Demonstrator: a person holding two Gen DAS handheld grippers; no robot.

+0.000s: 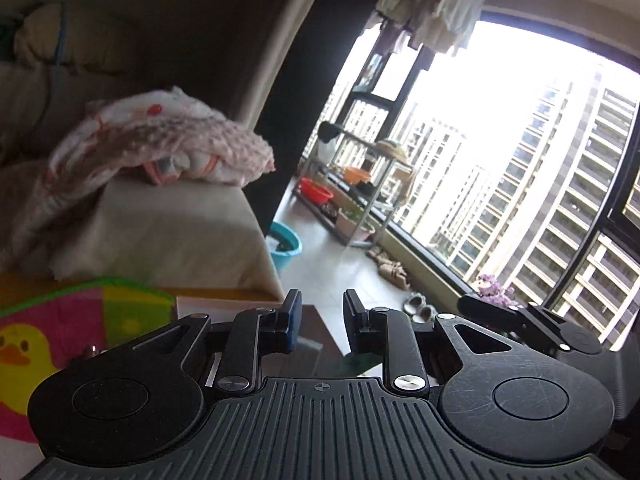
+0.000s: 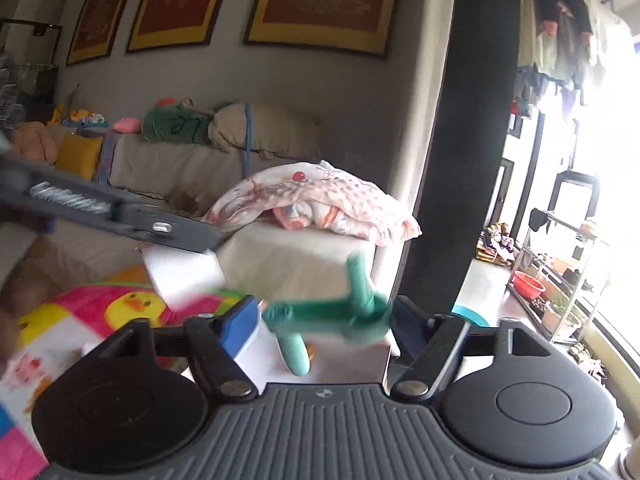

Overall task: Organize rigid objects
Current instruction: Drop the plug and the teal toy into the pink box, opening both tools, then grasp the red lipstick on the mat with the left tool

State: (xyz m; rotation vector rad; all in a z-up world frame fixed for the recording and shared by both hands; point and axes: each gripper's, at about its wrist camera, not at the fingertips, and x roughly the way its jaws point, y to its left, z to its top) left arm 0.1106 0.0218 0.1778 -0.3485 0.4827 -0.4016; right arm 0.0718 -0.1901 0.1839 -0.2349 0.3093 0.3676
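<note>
The right tool [image 2: 324, 320] is clenched on a teal green plastic toy scooter [image 2: 332, 312], which sits crosswise between its 2 fingers, the blue-padded finger [image 2: 240, 326] against one end and the dark finger against the other. The scooter's deck, its long axis, runs left to right across the view, roughly level; a stem rises from the right end toward the upper left, and another teal part hangs down below the deck near the middle. The toy is motion-blurred, so finer detail cannot be told. It is held in the air above a white table [image 2: 256, 364], with a bright duck-print play mat [image 2: 132, 308] to the left and a beige sofa [image 2: 288, 264] carrying a pink crumpled blanket [image 2: 320, 200] behind.

The left tool [image 1: 320, 326] is released: its 2 fingers stand apart with only the dark floor showing between them, and it grasps nothing. The scooter does not appear in the left wrist view.

By the window, a metal shelf rack [image 1: 360, 192] holds a red plastic basin [image 1: 316, 191] on a lower level and an orange basin [image 1: 357, 175] above it. A turquoise bucket [image 1: 286, 246] stands on the floor beside the sofa, with something dark inside that cannot be made out.
</note>
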